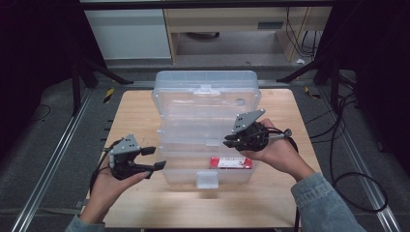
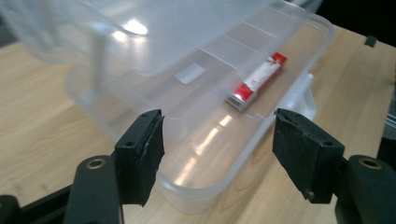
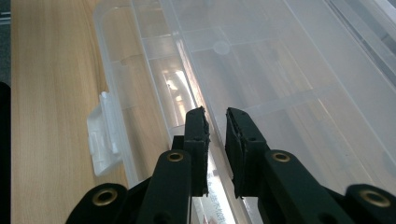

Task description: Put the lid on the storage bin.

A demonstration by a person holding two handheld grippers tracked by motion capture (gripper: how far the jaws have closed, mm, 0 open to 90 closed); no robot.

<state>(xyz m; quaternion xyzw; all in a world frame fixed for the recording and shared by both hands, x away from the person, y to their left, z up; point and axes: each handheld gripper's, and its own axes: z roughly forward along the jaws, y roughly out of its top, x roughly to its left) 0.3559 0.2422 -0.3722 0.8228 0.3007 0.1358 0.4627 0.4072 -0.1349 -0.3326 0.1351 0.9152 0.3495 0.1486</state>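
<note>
A clear plastic organizer box [image 1: 183, 176] lies on the wooden table, its lid [image 1: 205, 104] raised part way over the base. A small red and white carton [image 1: 231, 162] rests in the front right compartment, and it shows in the left gripper view as the carton [image 2: 257, 80]. My right gripper [image 1: 228, 141] is at the lid's front edge. In the right gripper view its jaws [image 3: 216, 116] are nearly together, with the lid's rim [image 3: 187, 79] running between them. My left gripper [image 1: 153, 158] hovers at the box's left end. It is open [image 2: 217, 135] with nothing between the pads.
The box's white latch [image 1: 207, 180] sticks out at the front middle, and appears as the latch [image 3: 102, 140] in the right gripper view. Bare table [image 1: 140, 111] lies left and right of the box. Cables trail on the floor at the right.
</note>
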